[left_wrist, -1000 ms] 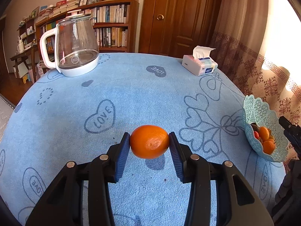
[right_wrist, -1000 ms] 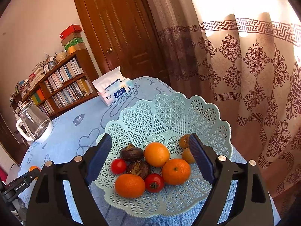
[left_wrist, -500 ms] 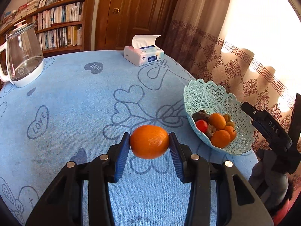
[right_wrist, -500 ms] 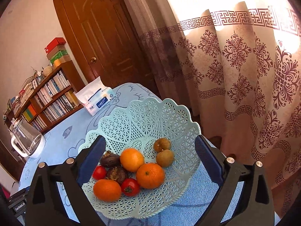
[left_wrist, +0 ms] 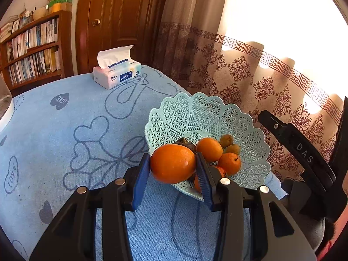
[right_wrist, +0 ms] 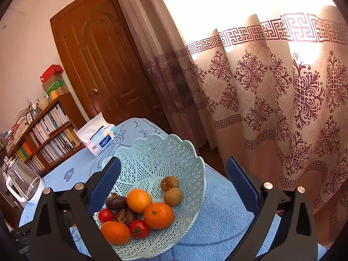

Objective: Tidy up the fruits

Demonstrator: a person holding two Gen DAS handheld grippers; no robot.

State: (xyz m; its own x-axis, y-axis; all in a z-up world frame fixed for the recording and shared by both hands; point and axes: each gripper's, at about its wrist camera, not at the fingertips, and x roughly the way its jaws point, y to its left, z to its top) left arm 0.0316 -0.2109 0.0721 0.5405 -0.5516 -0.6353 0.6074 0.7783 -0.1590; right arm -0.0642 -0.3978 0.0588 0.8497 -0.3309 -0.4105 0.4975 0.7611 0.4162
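Jaws of the left gripper (left_wrist: 173, 167) clamp one orange (left_wrist: 173, 163), held at the near rim of the mint lattice basket (left_wrist: 196, 114); the right gripper (right_wrist: 173, 181) hangs with jaws spread wide over that basket (right_wrist: 174, 152). Inside it lie three oranges, two red tomatoes, two dark fruits and two brown ones. A tissue pack (left_wrist: 116, 75) reads "ColoriLife". "LOVE" hearts mark the blue table (left_wrist: 65, 130). The basket sits near the table edge by the curtain (right_wrist: 271, 100).
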